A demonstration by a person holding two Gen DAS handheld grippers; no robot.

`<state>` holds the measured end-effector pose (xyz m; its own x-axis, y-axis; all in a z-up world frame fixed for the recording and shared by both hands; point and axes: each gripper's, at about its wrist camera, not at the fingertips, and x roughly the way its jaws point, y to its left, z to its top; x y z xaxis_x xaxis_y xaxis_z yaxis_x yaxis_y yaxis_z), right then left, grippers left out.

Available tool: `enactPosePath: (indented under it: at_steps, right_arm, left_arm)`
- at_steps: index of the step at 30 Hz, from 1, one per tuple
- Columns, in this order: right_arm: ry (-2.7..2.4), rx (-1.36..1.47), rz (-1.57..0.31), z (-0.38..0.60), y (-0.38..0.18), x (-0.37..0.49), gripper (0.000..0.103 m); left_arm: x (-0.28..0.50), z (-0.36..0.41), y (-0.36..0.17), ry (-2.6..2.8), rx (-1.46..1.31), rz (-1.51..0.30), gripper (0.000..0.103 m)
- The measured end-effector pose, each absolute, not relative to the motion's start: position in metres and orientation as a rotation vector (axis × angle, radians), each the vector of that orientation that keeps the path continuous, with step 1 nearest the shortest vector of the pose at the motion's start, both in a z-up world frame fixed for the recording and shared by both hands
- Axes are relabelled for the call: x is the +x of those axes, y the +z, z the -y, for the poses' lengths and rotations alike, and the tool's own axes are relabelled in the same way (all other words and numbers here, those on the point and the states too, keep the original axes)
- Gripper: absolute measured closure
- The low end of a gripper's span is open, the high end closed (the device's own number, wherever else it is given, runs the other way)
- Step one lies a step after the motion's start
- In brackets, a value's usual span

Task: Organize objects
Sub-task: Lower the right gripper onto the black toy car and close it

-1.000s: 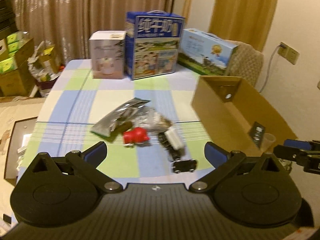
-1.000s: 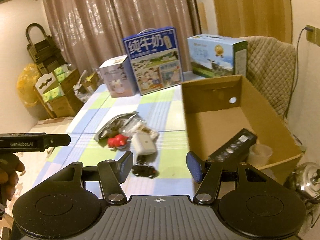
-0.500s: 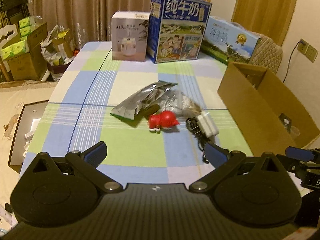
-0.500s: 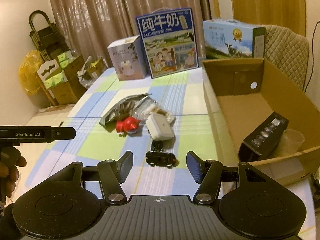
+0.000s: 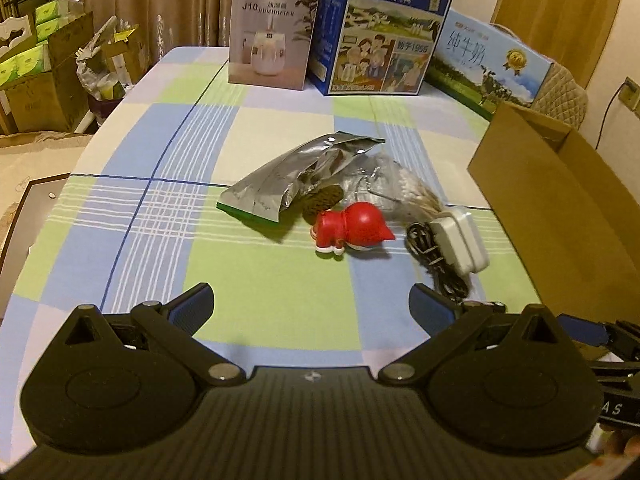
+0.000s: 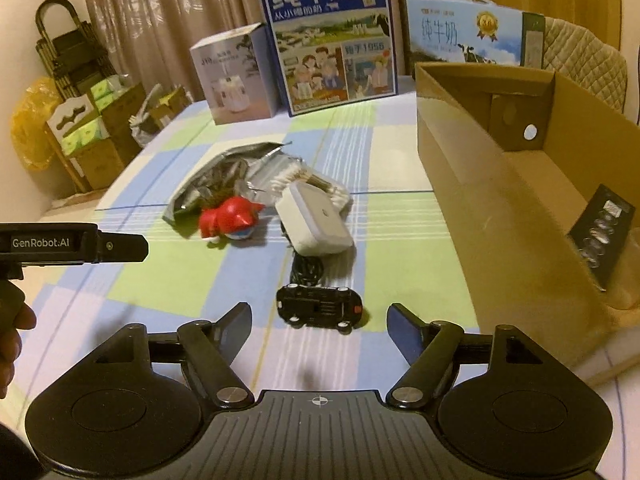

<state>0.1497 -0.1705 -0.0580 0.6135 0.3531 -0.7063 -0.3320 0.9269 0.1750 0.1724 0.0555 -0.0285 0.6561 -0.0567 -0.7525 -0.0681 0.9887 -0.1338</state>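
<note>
A small pile lies mid-table: a silver foil pouch (image 5: 300, 178), a clear bag of cotton swabs (image 6: 296, 178), a red figurine (image 5: 352, 230) on its side, and a white charger (image 5: 464, 240) with a black cord. A black toy car (image 6: 319, 307) sits nearest, just ahead of my right gripper (image 6: 320, 320), which is open and empty. My left gripper (image 5: 310, 304) is open too, holding nothing, short of the figurine. An open cardboard box (image 6: 516, 200) stands on the right with a black remote-like item (image 6: 602, 236) inside.
Along the table's far edge stand a white humidifier box (image 5: 270, 34) and two blue milk cartons (image 5: 380, 28). A padded chair (image 6: 584, 60) is behind the cardboard box. Stacked boxes and bags (image 5: 48, 68) crowd the floor on the left. A checked cloth (image 5: 172, 160) covers the table.
Both grippers have dropped lower and come closer to the pile. The toy car now lies just before the right gripper's fingertips. Both stay open.
</note>
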Motion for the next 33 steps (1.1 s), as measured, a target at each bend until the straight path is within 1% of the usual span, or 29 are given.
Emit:
enactPosePath:
  at_steps: [9,15,23,33]
  right_arm:
    - [0.370,0.006,-0.850,0.160,-0.095,0.171,0.028]
    - [0.360,0.005,-0.859,0.154,-0.107,0.179,0.028]
    - [0.345,-0.045,-0.825,0.142,-0.110,0.180,0.028]
    - [0.339,-0.023,-0.821,0.143,-0.110,0.181,0.028]
  left_arm:
    - [0.196,-0.061,-0.062,-0.018,-0.121,-0.853,0.001]
    - [0.201,-0.060,-0.083,-0.028,-0.097,-0.873,0.001]
    - [0.206,-0.065,-0.089,-0.025,-0.128,-0.878,0.001]
    - [0.207,-0.064,-0.090,-0.029,-0.132,-0.880,0.001]
